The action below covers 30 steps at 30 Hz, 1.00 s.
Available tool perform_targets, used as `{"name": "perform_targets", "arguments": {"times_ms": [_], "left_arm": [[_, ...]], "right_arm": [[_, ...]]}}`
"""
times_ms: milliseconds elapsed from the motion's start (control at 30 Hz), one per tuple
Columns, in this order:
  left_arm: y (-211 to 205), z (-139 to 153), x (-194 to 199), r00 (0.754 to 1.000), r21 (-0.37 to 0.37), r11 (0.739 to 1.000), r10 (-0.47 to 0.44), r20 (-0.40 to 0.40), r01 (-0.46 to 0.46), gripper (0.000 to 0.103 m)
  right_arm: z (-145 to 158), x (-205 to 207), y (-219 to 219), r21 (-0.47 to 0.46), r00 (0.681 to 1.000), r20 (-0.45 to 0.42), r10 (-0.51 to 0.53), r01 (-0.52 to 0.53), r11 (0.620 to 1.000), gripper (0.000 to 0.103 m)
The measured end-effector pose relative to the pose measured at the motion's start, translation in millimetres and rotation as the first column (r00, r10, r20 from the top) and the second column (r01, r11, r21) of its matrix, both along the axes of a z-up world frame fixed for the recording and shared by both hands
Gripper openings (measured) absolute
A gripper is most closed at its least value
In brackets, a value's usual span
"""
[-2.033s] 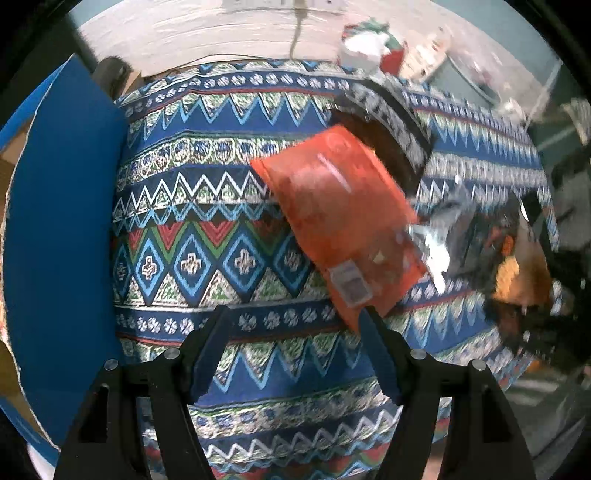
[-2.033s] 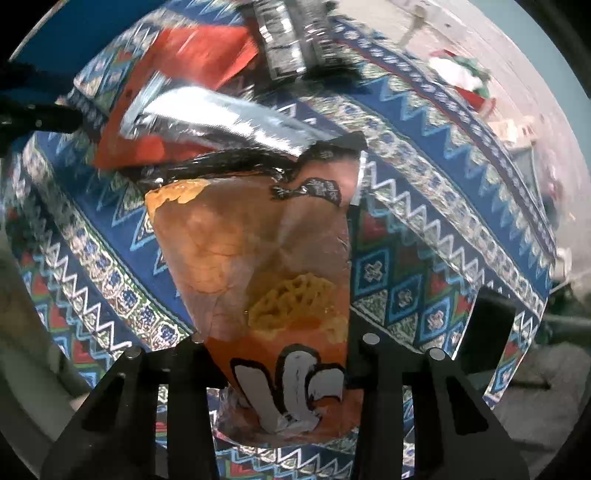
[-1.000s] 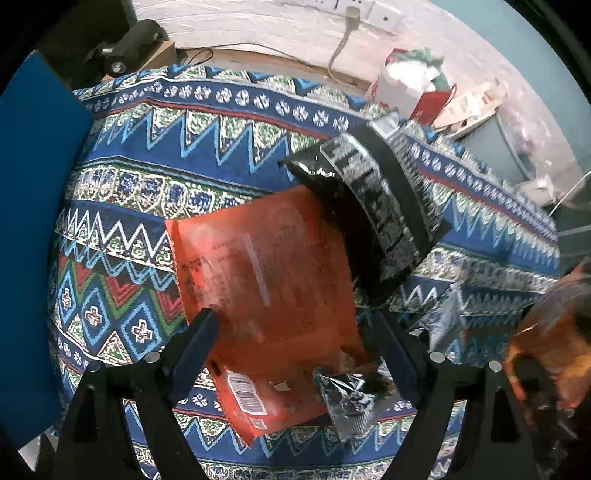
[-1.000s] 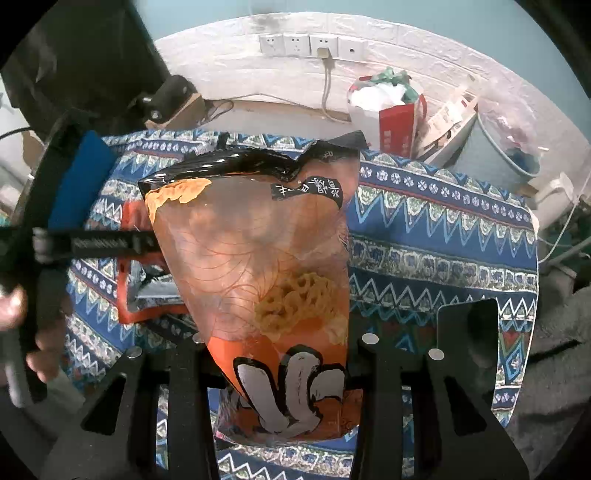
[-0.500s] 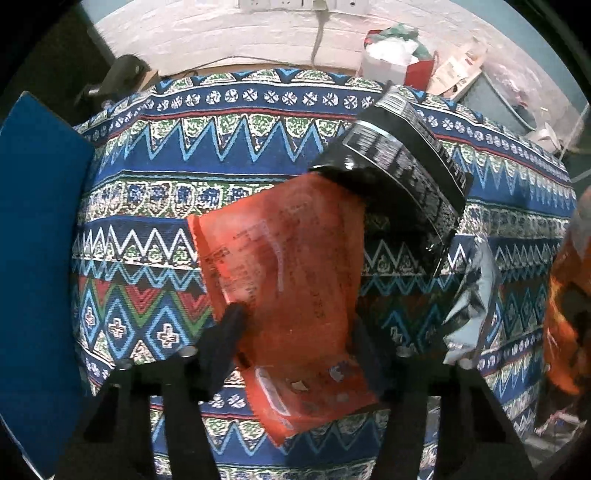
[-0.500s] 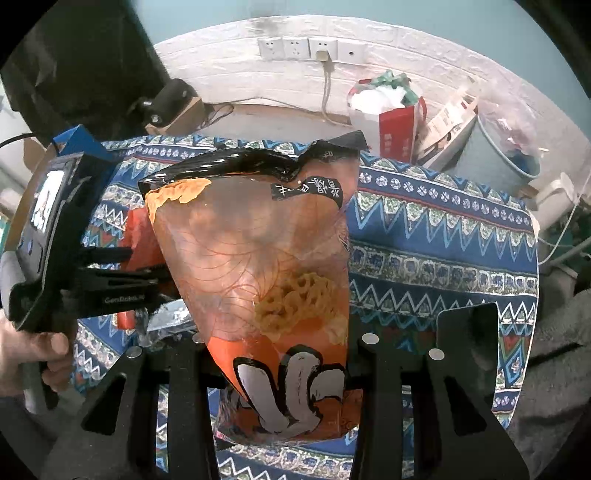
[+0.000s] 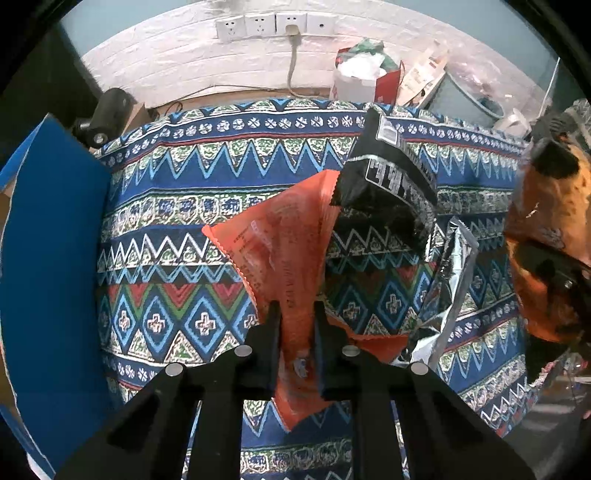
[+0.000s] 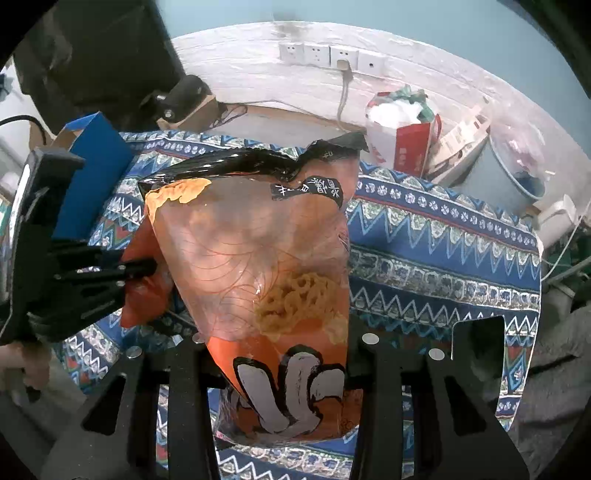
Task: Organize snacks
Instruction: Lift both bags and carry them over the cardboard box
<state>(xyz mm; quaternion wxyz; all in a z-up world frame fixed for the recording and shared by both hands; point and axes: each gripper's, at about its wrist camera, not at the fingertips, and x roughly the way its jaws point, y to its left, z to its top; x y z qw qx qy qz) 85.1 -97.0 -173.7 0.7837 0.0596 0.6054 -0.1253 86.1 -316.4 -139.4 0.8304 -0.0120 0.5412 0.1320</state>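
My left gripper [image 7: 295, 314] is shut on a red-orange snack packet [image 7: 284, 243] and lifts its near end off the patterned tablecloth [image 7: 177, 206]. A black packet [image 7: 391, 184] leans on the red one's far corner, and a silver packet [image 7: 448, 280] lies to its right. My right gripper [image 8: 277, 369] is shut on a large orange chip bag [image 8: 258, 266] and holds it upright above the table. The left gripper [image 8: 140, 269] and the red packet [image 8: 147, 288] also show in the right wrist view, partly hidden behind the bag.
A blue box [image 7: 48, 258] stands open at the table's left edge; it also shows in the right wrist view [image 8: 92, 184]. Behind the table are a white wall with sockets [image 7: 273, 26], a red-and-white bag [image 7: 365, 77] and a grey bin [image 8: 517, 173].
My left gripper has closed on the red-orange packet and raised its near end, crumpling it. The right gripper holds the orange bag as before, at the right of the table.
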Motion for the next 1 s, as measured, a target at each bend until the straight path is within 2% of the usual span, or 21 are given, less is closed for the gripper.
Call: {"name": "perform_targets", "arguments": {"times_ms": [200, 433, 533, 733, 1000], "left_arm": [[21, 16, -8, 1.000, -0.019, 1.000, -0.005, 0.030, 0.006, 0.013], [33, 43, -23, 0.993, 0.025, 0.999, -0.034, 0.112, 0.031, 0.013], [38, 53, -27, 0.986, 0.053, 0.998, -0.042, 0.160, 0.034, 0.013], [45, 72, -29, 0.966, 0.061, 0.998, -0.049, 0.253, 0.035, 0.012], [62, 97, -35, 0.949, 0.041, 0.999, -0.023, 0.313, 0.011, 0.012]], "right_arm": [[8, -3, 11, 0.010, 1.000, 0.019, -0.003, 0.003, 1.000, 0.038], [16, -4, 30, 0.004, 1.000, 0.030, 0.010, -0.011, 1.000, 0.038], [19, -2, 38, 0.009, 0.999, 0.036, 0.017, -0.018, 1.000, 0.038], [26, -1, 55, 0.019, 0.998, 0.056, 0.031, -0.032, 0.999, 0.038], [40, 2, 77, 0.041, 0.995, 0.082, 0.050, -0.053, 0.998, 0.038]]}}
